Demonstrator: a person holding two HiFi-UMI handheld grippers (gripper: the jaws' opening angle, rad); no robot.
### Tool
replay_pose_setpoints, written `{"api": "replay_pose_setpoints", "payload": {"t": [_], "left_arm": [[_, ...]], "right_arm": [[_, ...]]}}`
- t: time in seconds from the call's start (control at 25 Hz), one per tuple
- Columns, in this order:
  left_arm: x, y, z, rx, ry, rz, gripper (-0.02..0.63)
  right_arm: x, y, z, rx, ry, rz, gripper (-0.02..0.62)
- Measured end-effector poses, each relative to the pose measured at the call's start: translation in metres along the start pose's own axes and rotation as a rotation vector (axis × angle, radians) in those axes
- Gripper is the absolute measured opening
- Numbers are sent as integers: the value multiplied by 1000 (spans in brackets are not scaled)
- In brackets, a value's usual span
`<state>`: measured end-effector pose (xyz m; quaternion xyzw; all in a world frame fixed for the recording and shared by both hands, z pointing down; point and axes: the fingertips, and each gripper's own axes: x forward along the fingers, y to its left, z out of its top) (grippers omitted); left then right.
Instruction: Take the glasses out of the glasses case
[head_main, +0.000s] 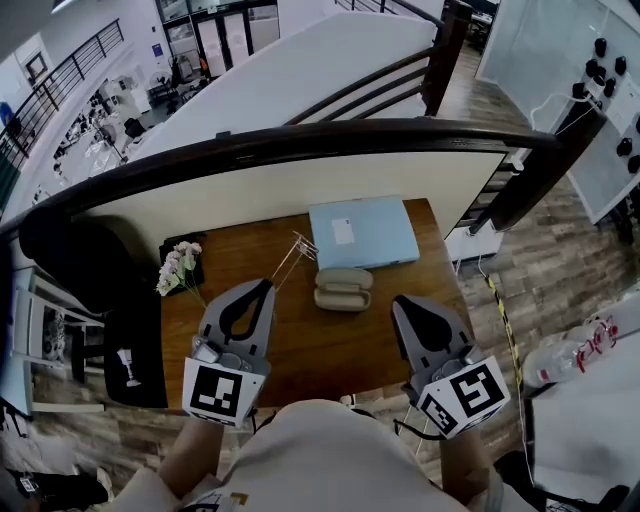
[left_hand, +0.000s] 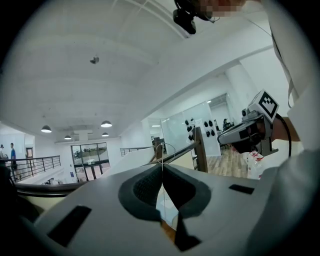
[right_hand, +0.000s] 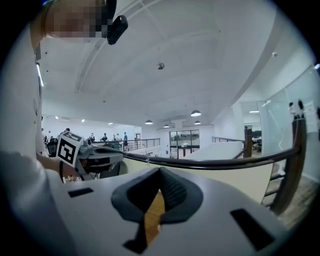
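Observation:
A beige glasses case (head_main: 342, 288) lies open in the middle of the wooden table (head_main: 300, 345), its two halves side by side. The thin wire-framed glasses (head_main: 298, 246) hang in the air to the left of the case. My left gripper (head_main: 266, 285) is shut on one thin arm of them. In the left gripper view the wire (left_hand: 162, 150) rises from between the closed jaws of that gripper (left_hand: 161, 166). My right gripper (head_main: 398, 301) hovers right of the case, apart from it. Its jaws (right_hand: 160, 170) meet at the tips with nothing between them.
A flat light-blue box (head_main: 362, 232) lies just behind the case. A small bunch of pale flowers (head_main: 178, 268) sits at the table's left edge. A dark curved handrail (head_main: 300, 140) runs behind the table. A black chair (head_main: 135, 350) stands to the left.

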<state>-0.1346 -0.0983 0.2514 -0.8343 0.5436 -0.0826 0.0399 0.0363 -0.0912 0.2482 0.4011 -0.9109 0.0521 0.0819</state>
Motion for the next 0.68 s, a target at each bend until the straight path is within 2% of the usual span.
{"api": "replay_pose_setpoints", "payload": {"t": [0.68], "left_arm": [[2,-8,7,19,-6,-35,10]], "right_arm": [[-2,-2,-1,-15,6,-7,3]]}}
